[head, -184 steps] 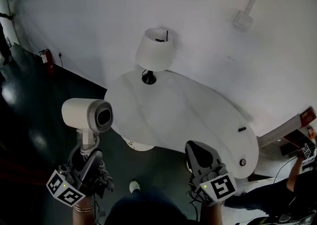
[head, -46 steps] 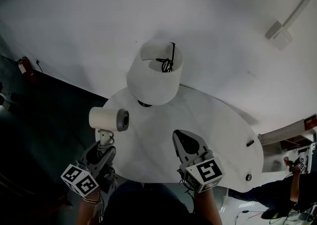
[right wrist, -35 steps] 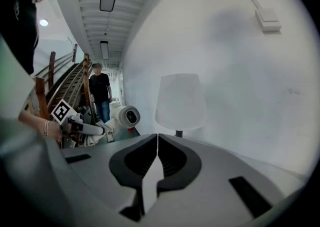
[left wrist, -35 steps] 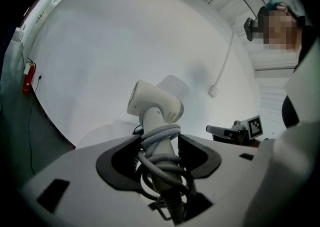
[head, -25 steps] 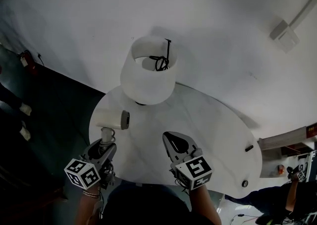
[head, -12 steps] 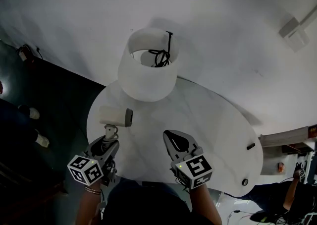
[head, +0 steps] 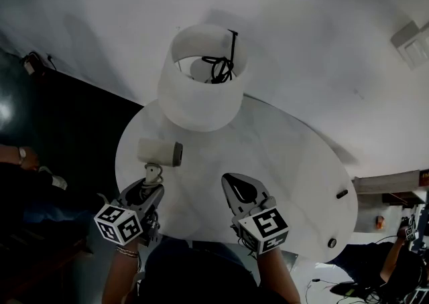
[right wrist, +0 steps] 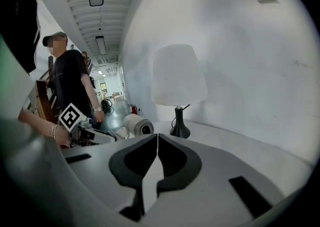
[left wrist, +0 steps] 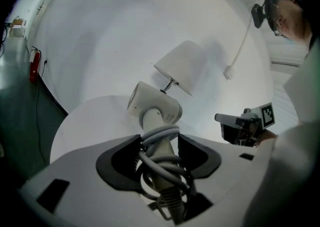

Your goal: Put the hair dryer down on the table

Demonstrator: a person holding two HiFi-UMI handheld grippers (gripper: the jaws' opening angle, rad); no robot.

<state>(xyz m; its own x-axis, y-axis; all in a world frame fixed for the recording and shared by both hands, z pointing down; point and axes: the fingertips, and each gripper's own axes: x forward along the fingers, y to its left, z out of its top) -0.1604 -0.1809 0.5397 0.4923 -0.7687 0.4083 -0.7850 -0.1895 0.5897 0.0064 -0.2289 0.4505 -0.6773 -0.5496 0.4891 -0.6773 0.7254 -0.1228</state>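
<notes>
The left gripper (head: 147,190) clamps the hair dryer (head: 159,153) by its upright handle, barrel pointing right over the left edge of the table (head: 288,162); the right gripper (head: 236,187), jaws together, holds nothing.

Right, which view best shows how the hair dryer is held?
The left gripper view: the left gripper clamps the cord-wrapped handle of the hair dryer. Head view shows mainly its barrel; right gripper view shows it small, at left.

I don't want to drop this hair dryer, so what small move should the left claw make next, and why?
Probably lower the left claw straight down toward the white round table. Its jaws are shut on the hair dryer by its cord-wrapped handle. It stands upright over the table's near left part, apart from the lamp, seemingly not resting yet.
</notes>
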